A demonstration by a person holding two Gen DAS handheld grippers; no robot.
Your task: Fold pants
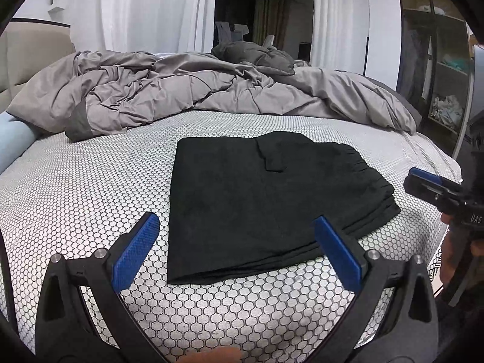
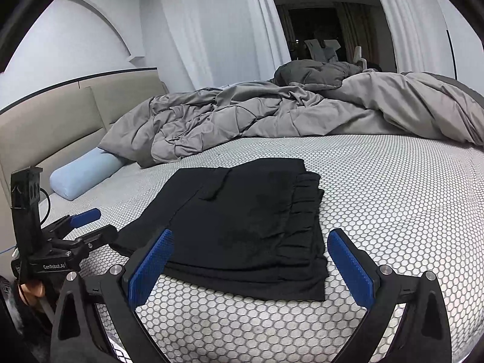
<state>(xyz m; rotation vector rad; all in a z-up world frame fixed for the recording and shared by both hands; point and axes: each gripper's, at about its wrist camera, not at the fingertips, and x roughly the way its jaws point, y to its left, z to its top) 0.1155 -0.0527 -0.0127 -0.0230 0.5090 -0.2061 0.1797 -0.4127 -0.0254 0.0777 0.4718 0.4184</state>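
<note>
Black pants (image 1: 266, 199) lie folded into a flat stack on the patterned bed sheet (image 1: 90, 187); they also show in the right wrist view (image 2: 254, 224), gathered waistband to the right. My left gripper (image 1: 237, 227) is open and empty, its blue pads just short of the stack's near edge. My right gripper (image 2: 251, 245) is open and empty, hovering at the stack's near edge. The right gripper shows in the left wrist view at the far right (image 1: 423, 181). The left gripper shows in the right wrist view at the left (image 2: 90, 224).
A crumpled grey duvet (image 1: 187, 93) covers the far half of the bed. A light blue bolster (image 2: 81, 175) lies by the beige headboard (image 2: 60, 121). White curtains (image 1: 145, 9) hang behind. Open shelves (image 1: 444, 84) stand at the right.
</note>
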